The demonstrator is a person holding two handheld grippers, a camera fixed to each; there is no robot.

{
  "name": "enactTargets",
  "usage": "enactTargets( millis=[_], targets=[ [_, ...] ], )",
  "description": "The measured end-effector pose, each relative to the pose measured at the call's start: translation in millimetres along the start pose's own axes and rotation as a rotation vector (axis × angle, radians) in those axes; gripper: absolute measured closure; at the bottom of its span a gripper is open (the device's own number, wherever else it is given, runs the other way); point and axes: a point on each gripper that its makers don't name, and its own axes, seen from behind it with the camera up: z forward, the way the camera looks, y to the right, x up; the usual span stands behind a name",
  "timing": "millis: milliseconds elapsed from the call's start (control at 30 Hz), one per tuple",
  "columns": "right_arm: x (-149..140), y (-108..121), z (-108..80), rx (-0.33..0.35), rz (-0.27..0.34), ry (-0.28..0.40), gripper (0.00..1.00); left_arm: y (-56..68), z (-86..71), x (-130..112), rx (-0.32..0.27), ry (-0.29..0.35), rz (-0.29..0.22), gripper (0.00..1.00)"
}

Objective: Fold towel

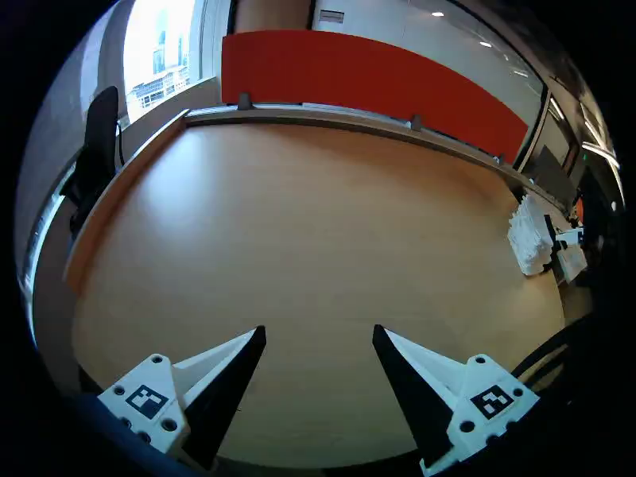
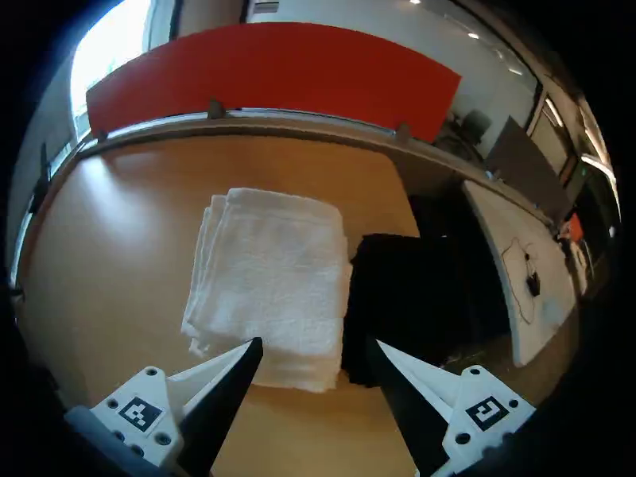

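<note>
Towel point(image 2: 266, 278) is white terry, folded into a thick rectangle of several layers, lying flat centre frame in the right gripper view, its stacked edges showing along its left side. Right gripper point(image 2: 314, 343) is at the towel's near edge, lower centre, jaws wide apart, nothing held; can't tell if the tips touch the cloth. Left gripper point(image 1: 318, 329) is over bare table point(image 1: 302, 230), jaws apart too, empty. A white bundle point(image 1: 531, 238) at mid right of the left gripper view is probably the same towel seen from the side, not certain.

Risks, as I judge them: a pinch that catches only the top layer would peel the stack open and undo the fold. The wood looks smooth, so a sideways push would likely slide the whole towel rather than fold it. The towel's right edge sits just beside a black mass point(image 2: 421, 302), right of centre, apparently where the tabletop ends, so a shove that way could drop it off. One-handed work with the left gripper well apart could skew the corners.

The surface is an orange-brown wood-look desk, glossy with glare patches. A red partition panel point(image 2: 270, 71) runs along the far edge, upper frame. There is a bright window point(image 1: 159, 56) upper left, a black chair point(image 1: 95, 151) at left, ceiling lights upper right, and a white desk point(image 2: 517, 270) with a cable at right. Office setting.
</note>
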Motion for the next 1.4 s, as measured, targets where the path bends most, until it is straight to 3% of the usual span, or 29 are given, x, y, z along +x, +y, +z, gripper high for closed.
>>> enactTargets(
  millis=[300,500,1100,1400],
  targets=[
    [-0.4,-6.7,1.1,0.006,0.037,0.005,0.0,-1.3,-1.1,4.1,0.003,0.01,0.017,0.0],
    [7.2,-10.7,-2.2,-0.006,0.06,0.048,0.0,-4.8,-2.8,10.2,0.009,0.026,0.009,0.0],
    [64.8,-16.5,-51.6,-0.094,0.19,0.43,0.0,-7.5,-10.6,39.8,0.031,0.111,0.056,0.0],
    [74.7,-24.9,-68.4,-0.097,0.197,0.523,0.0,-6.3,-11.6,46.1,0.028,0.143,0.052,0.0]
  ],
)
